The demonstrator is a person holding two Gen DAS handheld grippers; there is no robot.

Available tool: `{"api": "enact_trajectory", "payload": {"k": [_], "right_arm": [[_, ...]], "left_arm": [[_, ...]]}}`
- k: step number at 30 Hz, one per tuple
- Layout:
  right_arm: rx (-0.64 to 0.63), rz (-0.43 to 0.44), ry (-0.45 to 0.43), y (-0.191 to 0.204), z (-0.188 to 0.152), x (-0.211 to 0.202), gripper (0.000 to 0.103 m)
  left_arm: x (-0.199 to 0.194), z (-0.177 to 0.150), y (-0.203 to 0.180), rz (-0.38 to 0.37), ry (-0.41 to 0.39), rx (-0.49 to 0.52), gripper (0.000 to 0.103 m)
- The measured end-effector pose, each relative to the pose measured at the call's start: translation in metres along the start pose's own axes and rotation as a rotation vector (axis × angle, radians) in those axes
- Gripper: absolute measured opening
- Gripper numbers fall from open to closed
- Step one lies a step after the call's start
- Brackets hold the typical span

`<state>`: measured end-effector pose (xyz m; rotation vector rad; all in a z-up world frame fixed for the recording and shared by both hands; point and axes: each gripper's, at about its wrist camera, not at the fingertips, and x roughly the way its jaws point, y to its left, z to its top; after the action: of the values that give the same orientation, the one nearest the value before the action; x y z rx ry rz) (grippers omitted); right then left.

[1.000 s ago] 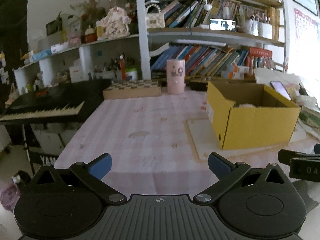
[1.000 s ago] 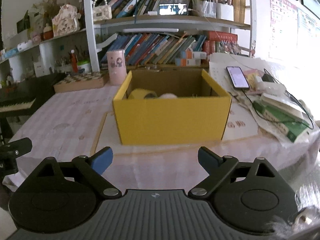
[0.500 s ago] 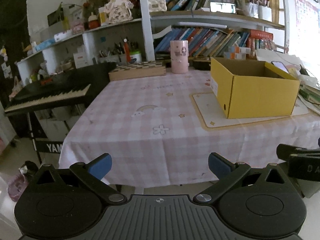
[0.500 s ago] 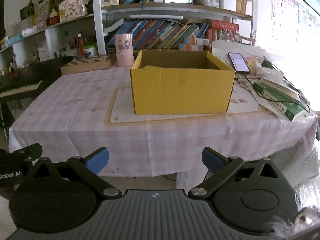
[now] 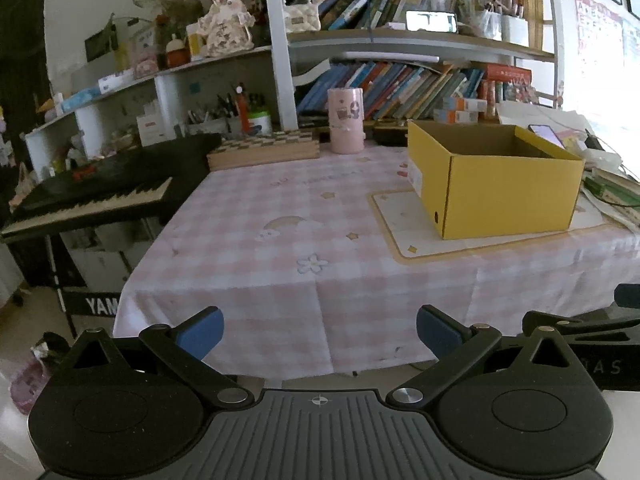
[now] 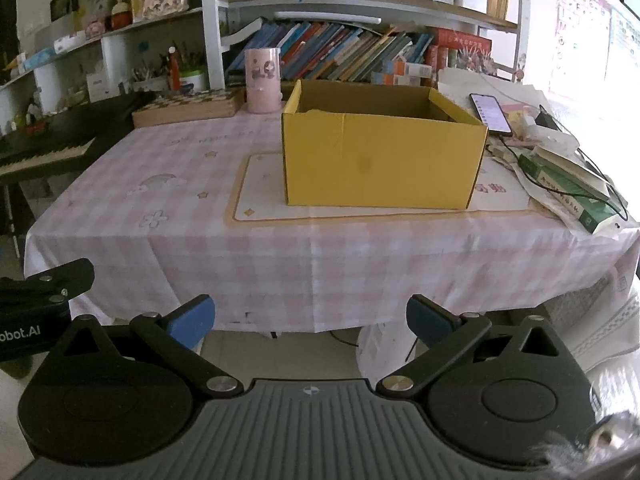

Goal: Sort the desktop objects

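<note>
An open yellow cardboard box stands on a cream placemat on the table with the pink check cloth. From this low angle its inside is hidden. In the left wrist view the yellow box sits at the right of the table. My left gripper is open and empty, held off the table's front edge. My right gripper also hangs before the cloth's hem, its jaws opening with nothing between them.
A pink cup and a chequered wooden case stand at the table's back. A phone, cables and green books crowd its right side. A black piano keyboard stands left of the table. Bookshelves fill the back wall.
Both grippers have drawn back from the table, so its front edge and the floor now show. The box's contents have dropped out of sight. The right jaws stand slightly wider.
</note>
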<state>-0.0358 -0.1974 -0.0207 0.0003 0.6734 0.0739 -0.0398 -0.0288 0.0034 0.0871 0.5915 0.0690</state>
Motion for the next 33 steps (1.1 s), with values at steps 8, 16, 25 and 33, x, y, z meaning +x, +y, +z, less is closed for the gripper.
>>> {"api": "enact_trajectory", "payload": {"k": [8, 16, 25, 33], "right_arm": [[0.007, -0.001, 0.005, -0.0009, 0.0002, 0.0006, 0.103], [0.004, 0.001, 0.011, -0.0020, -0.0009, 0.0020, 0.103], [0.005, 0.001, 0.012, -0.0019, -0.0007, 0.0022, 0.103], [0.005, 0.002, 0.021, 0.0014, -0.0024, 0.0049, 0.103]], "left_arm": [[0.0034, -0.0013, 0.0024, -0.017, 0.023, -0.018, 0.103], [0.0056, -0.0012, 0.0026, -0.031, 0.035, -0.029, 0.103], [0.0056, -0.0010, 0.0026, -0.032, 0.037, -0.031, 0.103], [0.0070, -0.0033, 0.0030, -0.052, 0.036, -0.040, 0.103]]}}
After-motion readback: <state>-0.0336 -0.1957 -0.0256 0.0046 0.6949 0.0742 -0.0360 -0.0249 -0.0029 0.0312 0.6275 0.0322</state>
